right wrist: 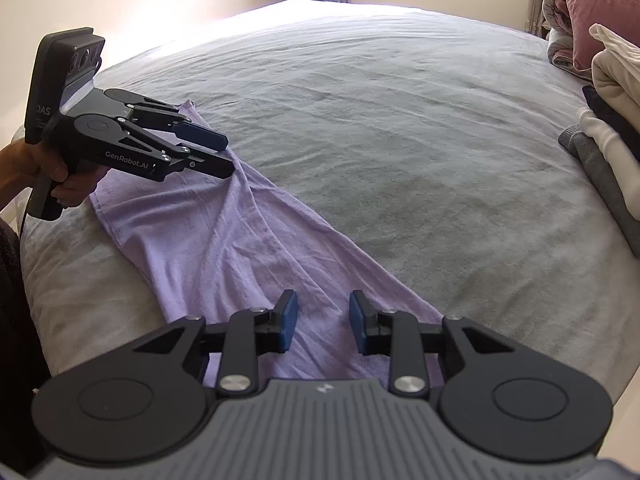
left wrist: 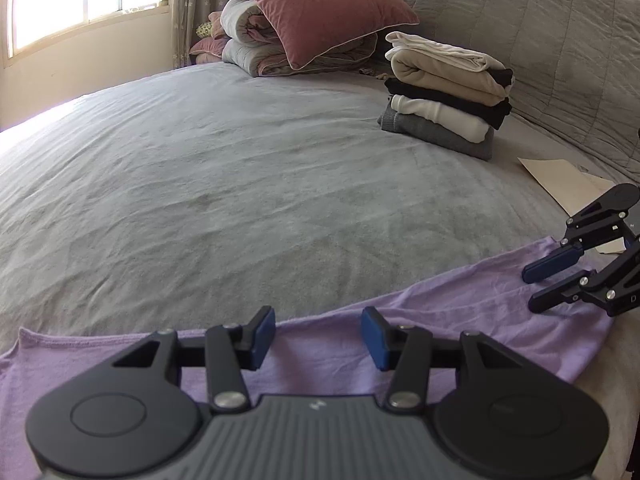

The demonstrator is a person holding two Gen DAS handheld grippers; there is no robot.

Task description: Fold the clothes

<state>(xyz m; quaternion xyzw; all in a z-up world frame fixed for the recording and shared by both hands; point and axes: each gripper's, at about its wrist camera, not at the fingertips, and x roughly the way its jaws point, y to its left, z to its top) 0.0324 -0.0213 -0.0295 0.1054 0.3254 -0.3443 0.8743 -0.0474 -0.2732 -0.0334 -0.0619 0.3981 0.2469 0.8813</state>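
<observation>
**A:** Looking out from the left tool (left wrist: pixel 318 334), what do you see?

**B:** Its two blue pads are wide apart and hold nothing. The purple shirt (left wrist: pixel 400 344) lies right under them, low in the frame.

**A:** And the right tool (right wrist: pixel 323 327)?

**B:** Same thing. Wide apart, nothing in it, with the purple shirt (right wrist: pixel 224 248) just below its tips at the bottom middle of its frame.

**A:** Which way does the shirt run?

**B:** It is a long strip along the near edge of the bed (left wrist: pixel 240 184). In the right view it goes from the bottom middle up to the upper left, where the left tool (right wrist: pixel 208 152) sits near the far end. In the left view the right tool (left wrist: pixel 548 280) is over the other end, at the right edge.

**A:** So each tool has one end?

**B:** Yes, I think so. Each is nearest its own end, so both may pinch and lift together.

**A:** Anything else?

**B:** A stack of folded clothes (left wrist: pixel 444 92) sits well apart, upper right.
</observation>
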